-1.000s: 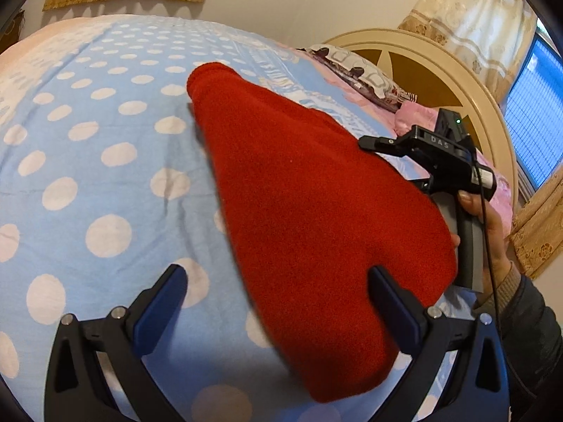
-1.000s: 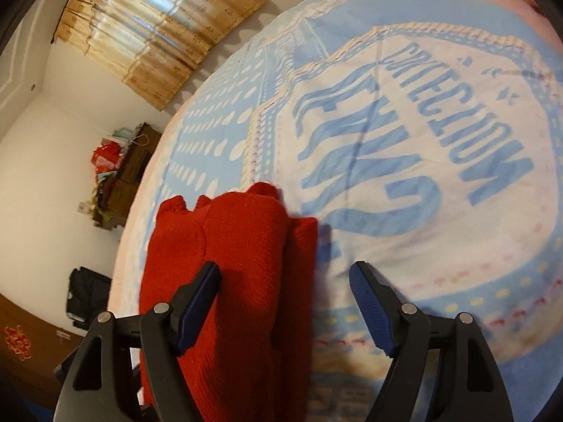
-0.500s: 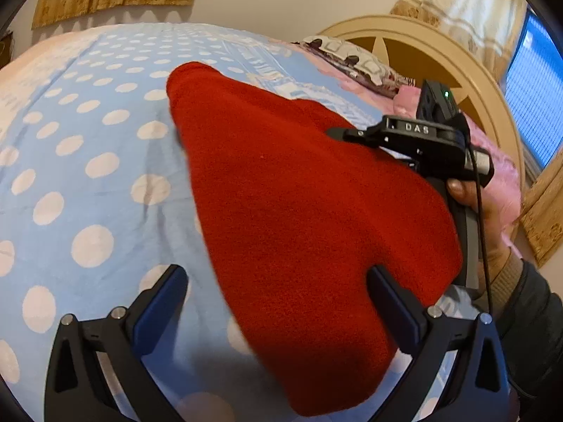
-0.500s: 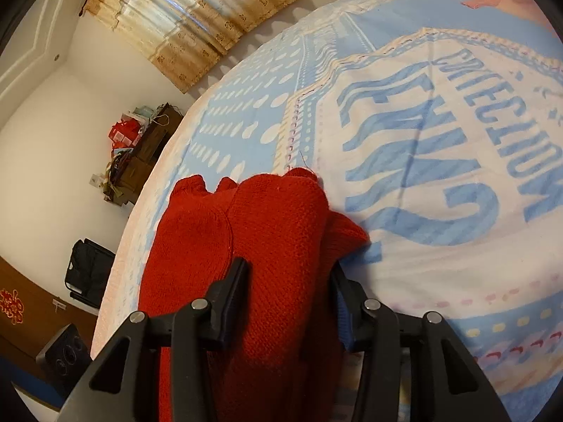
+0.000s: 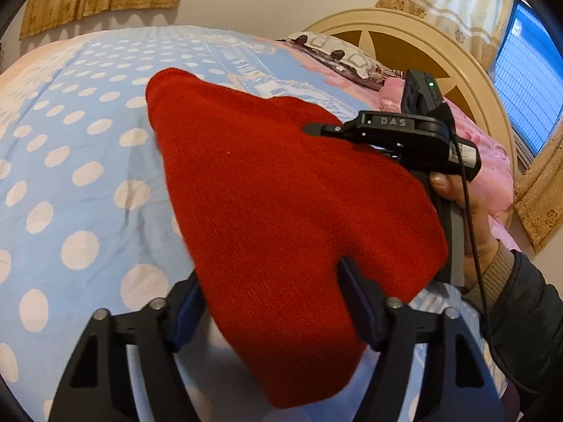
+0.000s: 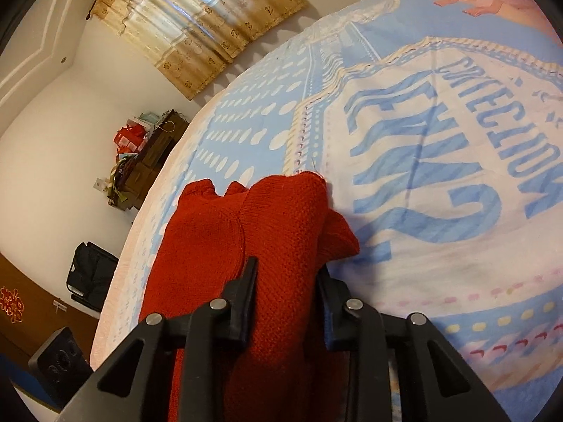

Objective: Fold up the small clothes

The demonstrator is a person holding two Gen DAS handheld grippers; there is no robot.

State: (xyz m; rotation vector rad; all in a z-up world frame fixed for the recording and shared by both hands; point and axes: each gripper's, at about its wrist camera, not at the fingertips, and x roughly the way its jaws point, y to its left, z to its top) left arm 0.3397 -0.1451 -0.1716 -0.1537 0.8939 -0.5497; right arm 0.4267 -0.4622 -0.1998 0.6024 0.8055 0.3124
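A folded red knitted garment (image 5: 281, 204) lies on the blue bedspread with white dots (image 5: 81, 161). My left gripper (image 5: 271, 292) has closed in on the garment's near edge, one finger on each side of the cloth. My right gripper (image 6: 286, 281) is shut on a thick fold of the same red garment (image 6: 274, 232). In the left wrist view the right gripper's black body (image 5: 404, 133) and the hand that holds it are at the garment's right side.
A cream and brown headboard (image 5: 422, 49) and a pink pillow (image 5: 485, 154) are at the far right. The bedspread's lettered white panel (image 6: 440, 161) spreads right of the garment. A black bag (image 6: 91, 274) and a cluttered cabinet (image 6: 147, 154) stand by the wall.
Both grippers have closed: the right one from wide open onto the garment's fold, the left one inward around the near edge. The garment has shifted a little in the left wrist view.
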